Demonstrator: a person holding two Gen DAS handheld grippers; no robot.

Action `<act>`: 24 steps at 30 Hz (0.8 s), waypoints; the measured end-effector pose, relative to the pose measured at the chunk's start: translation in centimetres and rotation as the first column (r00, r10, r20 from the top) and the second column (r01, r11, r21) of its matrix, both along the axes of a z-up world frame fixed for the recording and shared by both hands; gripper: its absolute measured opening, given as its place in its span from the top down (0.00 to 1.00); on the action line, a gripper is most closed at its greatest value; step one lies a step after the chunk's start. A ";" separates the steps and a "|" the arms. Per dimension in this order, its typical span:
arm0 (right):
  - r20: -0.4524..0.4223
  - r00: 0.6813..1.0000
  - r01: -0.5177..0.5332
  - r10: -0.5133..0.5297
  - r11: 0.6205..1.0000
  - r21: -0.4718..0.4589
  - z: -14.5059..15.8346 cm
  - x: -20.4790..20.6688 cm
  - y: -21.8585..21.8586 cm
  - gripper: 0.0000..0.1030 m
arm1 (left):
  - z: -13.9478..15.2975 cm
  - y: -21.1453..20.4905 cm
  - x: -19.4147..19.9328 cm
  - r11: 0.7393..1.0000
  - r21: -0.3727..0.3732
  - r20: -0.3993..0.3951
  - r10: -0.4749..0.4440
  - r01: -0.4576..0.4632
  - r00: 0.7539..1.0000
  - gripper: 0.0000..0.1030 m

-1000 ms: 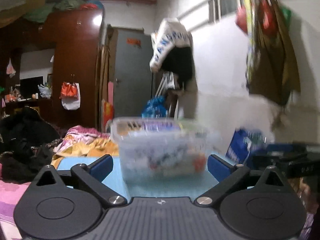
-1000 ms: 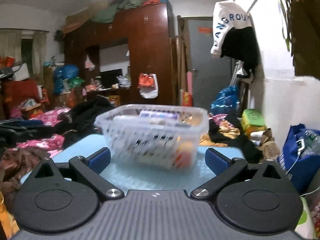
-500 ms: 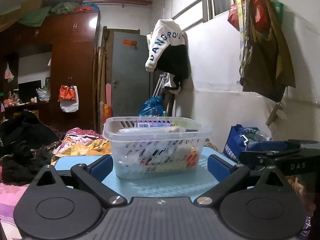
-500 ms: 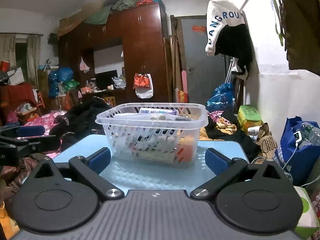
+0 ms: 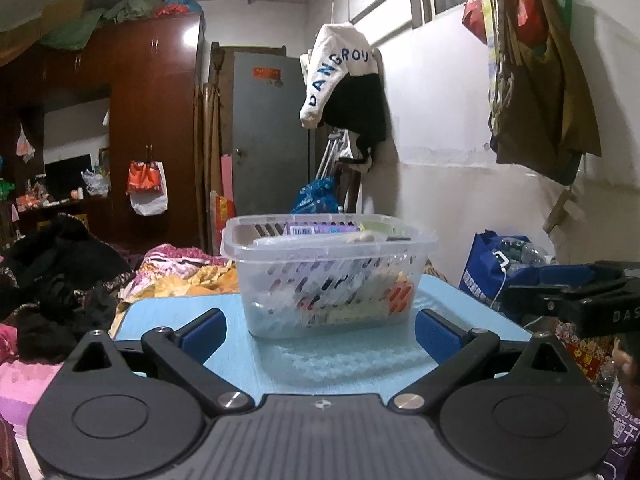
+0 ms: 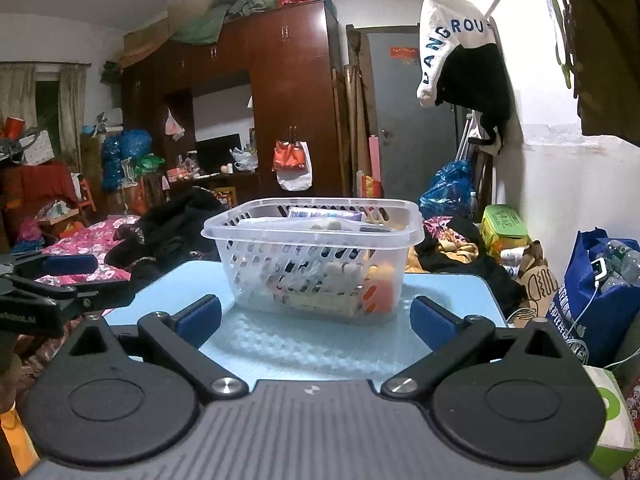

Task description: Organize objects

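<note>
This is a cluttered bedroom in a home. A tall wooden wardrobe [image 6: 292, 92] stands by a grey door [image 5: 270, 132], clothes are heaped on floral bedding [image 6: 86, 242], and a hoodie [image 5: 344, 76] hangs on the wall.

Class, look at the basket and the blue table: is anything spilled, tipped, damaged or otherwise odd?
Nothing stands out. The basket sits upright on the table, its contents inside, and nothing lies spilled around it. Both the left gripper and the right gripper are open and empty, short of the basket.
</note>
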State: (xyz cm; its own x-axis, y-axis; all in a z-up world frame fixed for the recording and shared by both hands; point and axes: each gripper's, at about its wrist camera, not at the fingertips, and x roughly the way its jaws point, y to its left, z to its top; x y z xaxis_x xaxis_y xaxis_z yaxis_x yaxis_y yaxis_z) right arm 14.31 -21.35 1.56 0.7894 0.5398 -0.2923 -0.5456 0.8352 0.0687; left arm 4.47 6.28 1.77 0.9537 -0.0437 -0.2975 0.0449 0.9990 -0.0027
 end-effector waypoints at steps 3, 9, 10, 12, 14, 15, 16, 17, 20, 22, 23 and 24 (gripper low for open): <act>-0.004 1.000 0.001 -0.001 1.000 0.000 -0.1 0.0 0.0 0.00 | -0.1 -0.1 0.0 1.000 0.011 -0.005 0.013 -0.013 1.000 0.02; -0.020 1.000 -0.006 0.006 1.000 0.013 -0.2 0.2 -0.1 0.00 | -0.2 -0.6 -0.2 0.999 0.035 -0.007 0.000 0.000 1.000 0.02; -0.022 1.000 -0.004 0.004 1.000 0.015 -0.2 0.2 -0.1 0.00 | -0.2 -0.7 -0.3 0.999 0.038 -0.007 0.000 0.000 1.000 0.02; -0.024 1.000 -0.005 0.006 1.000 0.018 -0.2 0.2 -0.2 0.00 | -0.3 -0.8 -0.3 0.999 0.042 -0.010 -0.003 0.003 1.000 0.02; -0.026 1.000 -0.004 0.004 1.000 0.018 -0.2 0.2 -0.1 0.00 | -0.4 -0.8 -0.2 0.999 0.040 -0.016 -0.005 0.006 1.000 0.02; -0.023 1.000 -0.005 0.005 1.000 0.016 -0.2 0.2 -0.1 0.00 | -0.4 -0.8 -0.1 0.999 0.037 -0.019 -0.004 0.005 1.000 0.02; -0.024 1.000 -0.007 0.007 1.000 0.015 -0.3 0.2 -0.1 0.00 | -0.5 -0.7 0.0 0.999 0.034 -0.021 -0.004 0.005 1.000 0.02; -0.024 1.000 -0.009 0.009 1.000 0.013 -0.4 0.2 -0.1 0.00 | -0.5 -0.6 0.0 1.000 0.031 -0.023 -0.004 0.004 1.000 0.02; -0.026 1.000 -0.012 0.012 1.000 0.008 -0.5 0.1 0.0 0.00 | -0.6 -0.4 0.0 1.000 0.025 -0.023 -0.001 0.001 1.000 0.02; -0.027 1.000 -0.013 0.014 1.000 0.009 -0.6 0.0 -0.1 0.00 | -0.6 -0.4 0.0 1.000 0.023 -0.022 -0.002 0.003 1.000 0.02; -0.027 1.000 -0.013 0.013 1.000 0.009 -0.5 0.0 -0.1 0.00 | -0.6 -0.5 -0.1 1.000 0.022 -0.021 -0.003 0.003 1.000 0.02; -0.027 1.000 -0.013 0.013 1.000 0.010 -0.6 0.0 -0.1 0.00 | -0.6 -0.5 -0.2 1.000 0.022 -0.019 -0.003 0.004 1.000 0.02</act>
State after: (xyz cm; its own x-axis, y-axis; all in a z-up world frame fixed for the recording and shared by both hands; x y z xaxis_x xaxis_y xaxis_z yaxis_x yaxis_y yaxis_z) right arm 14.34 -21.42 1.00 0.7741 0.5529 -0.3083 -0.5542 0.8273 0.0919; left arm 4.30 5.76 1.16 0.9477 -0.0401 -0.3167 0.0484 0.9987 0.0184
